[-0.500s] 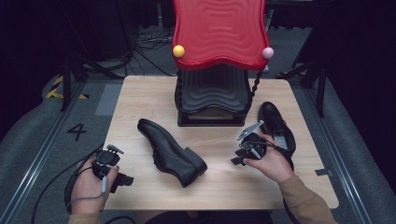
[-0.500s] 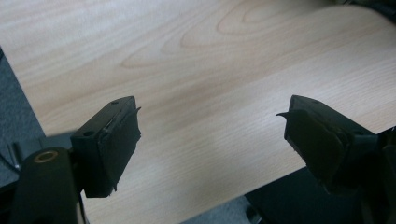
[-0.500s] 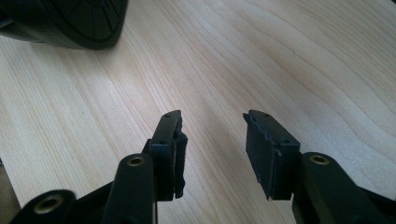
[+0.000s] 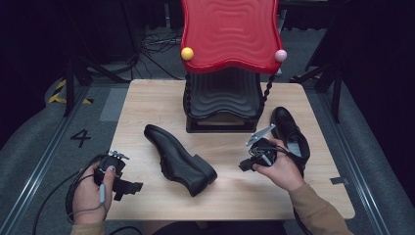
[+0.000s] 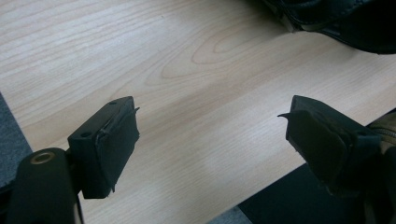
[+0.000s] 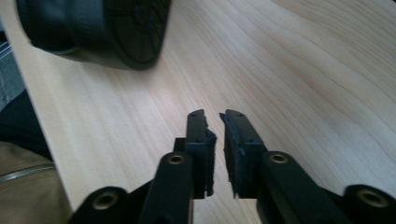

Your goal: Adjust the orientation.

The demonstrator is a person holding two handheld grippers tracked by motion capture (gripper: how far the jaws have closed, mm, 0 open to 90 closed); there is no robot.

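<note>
We got left gripper (image 4: 128, 186) at table's (image 4: 147, 98) near-left edge, jaws spread wide, nothing between. Right gripper (image 4: 247, 165) jaws nearly pinched together, empty, hovering between two black shoes: one (image 4: 178, 159) mid-table, other (image 4: 291, 134) just behind our right hand (image 4: 281, 171).

We see a pale wood-grained desk (image 4: 147, 103). On it lie two glossy black shoes, one at the middle (image 4: 178, 159) and one at the right (image 4: 289, 133). Behind them stands a rack (image 4: 222, 105) with a bright red rippled top, a black ribbed body, a yellow ball (image 4: 187, 53) and a pink ball (image 4: 280, 55). Our grippers' jaws are matte black. A tan sleeve (image 4: 318, 210) covers the right forearm.
</note>
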